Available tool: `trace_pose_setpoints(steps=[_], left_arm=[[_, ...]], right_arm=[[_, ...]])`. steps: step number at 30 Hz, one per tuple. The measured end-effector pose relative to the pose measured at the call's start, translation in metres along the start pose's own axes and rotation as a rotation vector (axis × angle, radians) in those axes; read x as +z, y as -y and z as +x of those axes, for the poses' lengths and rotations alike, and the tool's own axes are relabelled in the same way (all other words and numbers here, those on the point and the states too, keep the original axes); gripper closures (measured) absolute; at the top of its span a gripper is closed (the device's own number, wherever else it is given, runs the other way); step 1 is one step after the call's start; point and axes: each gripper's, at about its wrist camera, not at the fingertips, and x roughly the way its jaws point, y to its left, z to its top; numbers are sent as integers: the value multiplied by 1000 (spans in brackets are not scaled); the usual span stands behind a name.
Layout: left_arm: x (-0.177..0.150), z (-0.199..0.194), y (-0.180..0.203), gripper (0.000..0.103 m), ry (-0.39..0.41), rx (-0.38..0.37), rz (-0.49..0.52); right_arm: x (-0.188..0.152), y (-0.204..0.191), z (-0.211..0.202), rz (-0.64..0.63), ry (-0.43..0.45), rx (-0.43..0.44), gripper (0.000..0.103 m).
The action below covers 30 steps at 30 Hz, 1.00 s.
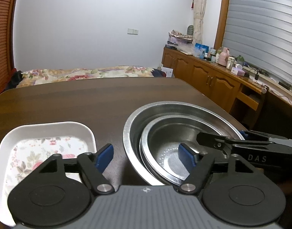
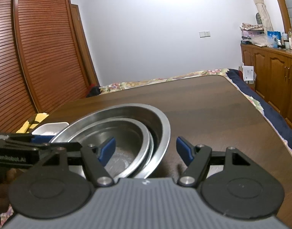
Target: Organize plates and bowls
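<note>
A large steel bowl [image 1: 186, 105] sits on the dark wooden table [image 1: 69, 103] with a smaller steel bowl [image 1: 176, 133] nested inside, leaning toward its near side. A white rectangular dish [image 1: 50, 127] with a floral bottom lies to their left. My left gripper [image 1: 146, 157] is open and straddles the bowls' left rim, right finger inside. From the other side my right gripper [image 2: 145, 150] is open across the right rim of the large bowl [image 2: 163, 122], left finger over the smaller bowl [image 2: 127, 133]. Each gripper shows in the other's view: right gripper [image 1: 222, 139], left gripper [image 2: 37, 143].
The white dish [image 2: 50, 128] has a yellow-and-black object [image 2: 34, 122] behind it at the table's left edge. Bare tabletop [image 2: 203, 105] stretches beyond the bowls. A bed with a floral cover [image 1: 88, 72] lies past the table. Wooden cabinets [image 1: 212, 76] and a slatted wardrobe [image 2: 31, 57] line the walls.
</note>
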Motion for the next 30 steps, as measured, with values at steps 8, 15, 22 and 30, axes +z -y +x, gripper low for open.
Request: trace_pose_setpoints(steps=[8,15,22,30], left_arm=[[-3,3,2,37,-4,-1,2],[-6,1,3,40,8,2,5],[-8,-1,8,51,24,17,24],[-3,-6,10,53,20,30,15]], right_arm=[[-6,-2,2,-1,12,-3,32],[-9,-4,-1,-8,23,-8,34],[-12,-6,-3,-14,38,-42,66],[-7,-9,-7,21,33,-58,71]])
